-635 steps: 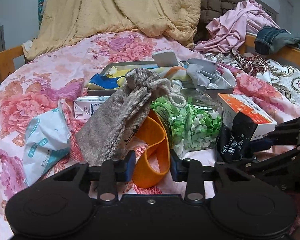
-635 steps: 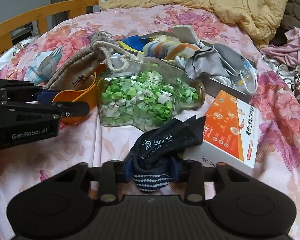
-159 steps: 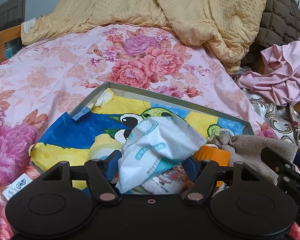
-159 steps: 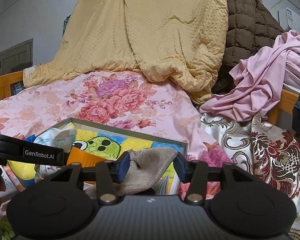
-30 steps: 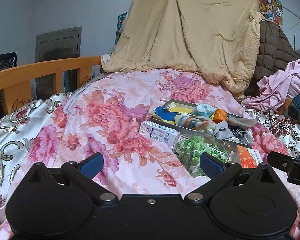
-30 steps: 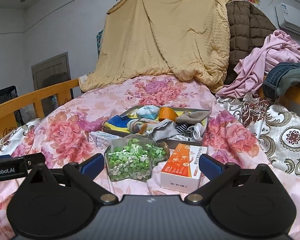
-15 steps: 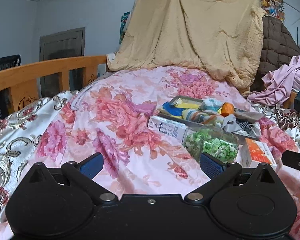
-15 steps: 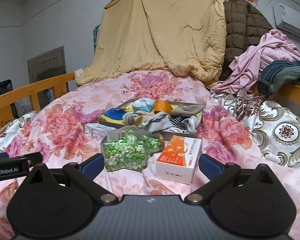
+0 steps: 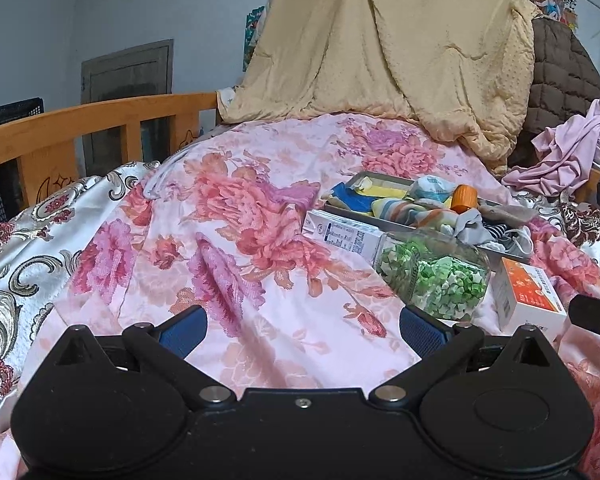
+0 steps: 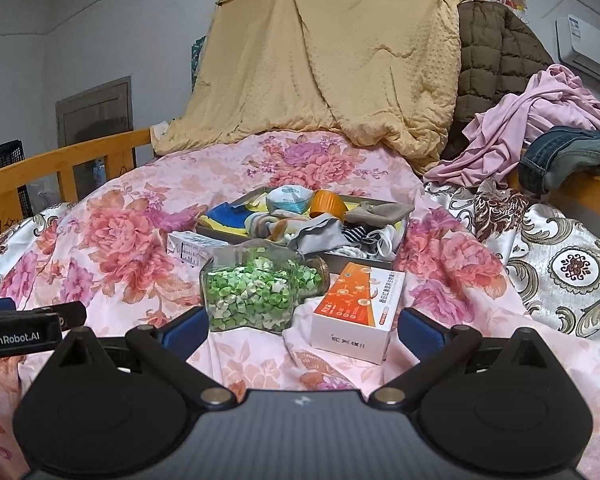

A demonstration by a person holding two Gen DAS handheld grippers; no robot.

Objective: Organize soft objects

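A shallow grey tray (image 10: 236, 230) (image 9: 341, 209) lies on the floral bedspread (image 9: 236, 216). In it sit a tissue pack (image 10: 288, 197) (image 9: 431, 186), an orange band (image 10: 327, 202) (image 9: 464, 197), a beige burlap pouch (image 10: 379, 210), a striped cloth (image 9: 403, 208), a grey cloth (image 10: 319, 232) and a striped sock (image 10: 355, 234). My left gripper (image 9: 303, 326) is open over bare bedspread, well short of the tray. My right gripper (image 10: 301, 326) is open and holds nothing, just before the glass jar.
A glass jar of green paper stars (image 10: 256, 292) (image 9: 431, 274), an orange-and-white box (image 10: 359, 308) (image 9: 527, 298) and a white carton (image 10: 188, 249) (image 9: 343, 233) lie in front of the tray. Yellow blanket (image 10: 331, 60), pink clothes (image 10: 539, 120) and jeans (image 10: 563, 160) pile behind; wooden rail (image 9: 80, 128) at left.
Both grippers have drawn further back from the tray and stay open. In the left view the jar and tray have slid to the right.
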